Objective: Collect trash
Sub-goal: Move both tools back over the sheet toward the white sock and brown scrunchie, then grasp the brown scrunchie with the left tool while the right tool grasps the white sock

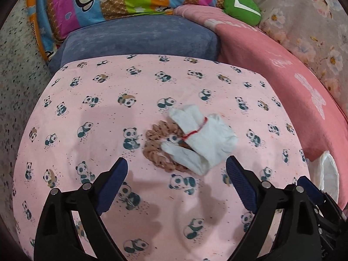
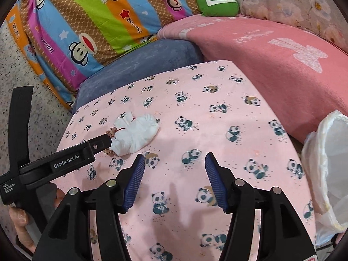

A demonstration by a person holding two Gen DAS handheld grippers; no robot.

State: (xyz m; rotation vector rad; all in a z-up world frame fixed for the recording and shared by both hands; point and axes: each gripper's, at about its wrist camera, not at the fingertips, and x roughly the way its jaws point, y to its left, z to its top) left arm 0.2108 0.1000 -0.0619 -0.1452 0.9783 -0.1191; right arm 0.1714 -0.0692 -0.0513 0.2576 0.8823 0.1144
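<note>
- I am at the reaching step: my left gripper (image 1: 176, 165) stands wide and empty above the white paper wad (image 1: 201, 138), tied with red thread (image 1: 194, 131), which lies on a brown scrunchie (image 1: 155, 150).
- Both sit mid-way on the pink panda cloth (image 1: 87, 82), soft and flat.
- My right gripper (image 2: 175, 163) is half spread, holding nothing, near the thin crinkly bag (image 2: 326, 163) at the cloth's right edge.
- Next I judge: descend, straddle the wad alone, pinch gently.

"GenRobot.AI" on the left gripper (image 2: 108, 140) body, left of the right tongs; "Data Acquisition System" on its handle. "Captain" on the striped monkey bedding (image 2: 102, 10), far beyond the tongs.
</note>
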